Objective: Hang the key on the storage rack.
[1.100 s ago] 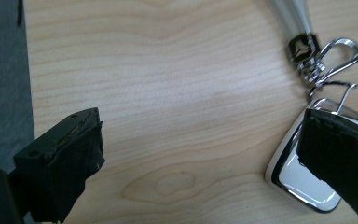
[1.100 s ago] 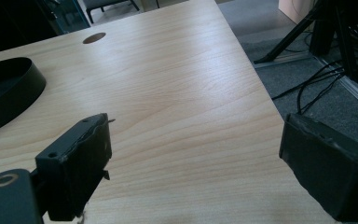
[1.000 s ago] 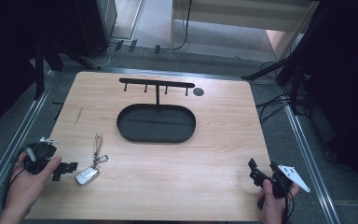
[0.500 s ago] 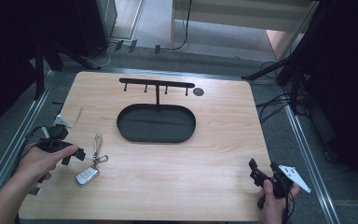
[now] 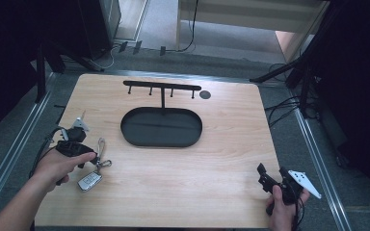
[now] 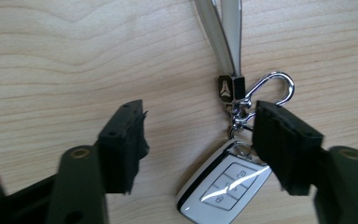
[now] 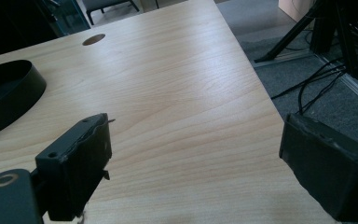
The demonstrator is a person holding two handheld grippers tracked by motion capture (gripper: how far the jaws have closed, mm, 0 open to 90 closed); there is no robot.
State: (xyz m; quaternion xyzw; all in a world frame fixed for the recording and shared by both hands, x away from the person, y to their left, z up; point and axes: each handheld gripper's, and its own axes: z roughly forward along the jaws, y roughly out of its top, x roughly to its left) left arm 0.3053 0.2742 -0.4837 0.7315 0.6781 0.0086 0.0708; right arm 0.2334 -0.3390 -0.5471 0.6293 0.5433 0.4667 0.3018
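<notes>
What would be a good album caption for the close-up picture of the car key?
Left tool, open, hovering over a white car key fob and its strap on the wooden table.

A lab rig: wooden table (image 5: 221, 159) amid floor cables (image 5: 289, 103) and black stands (image 5: 298, 67).

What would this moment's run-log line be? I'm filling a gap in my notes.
left tongs: open over car key fob | right tongs: open, idle near table corner | black tray: empty
</notes>
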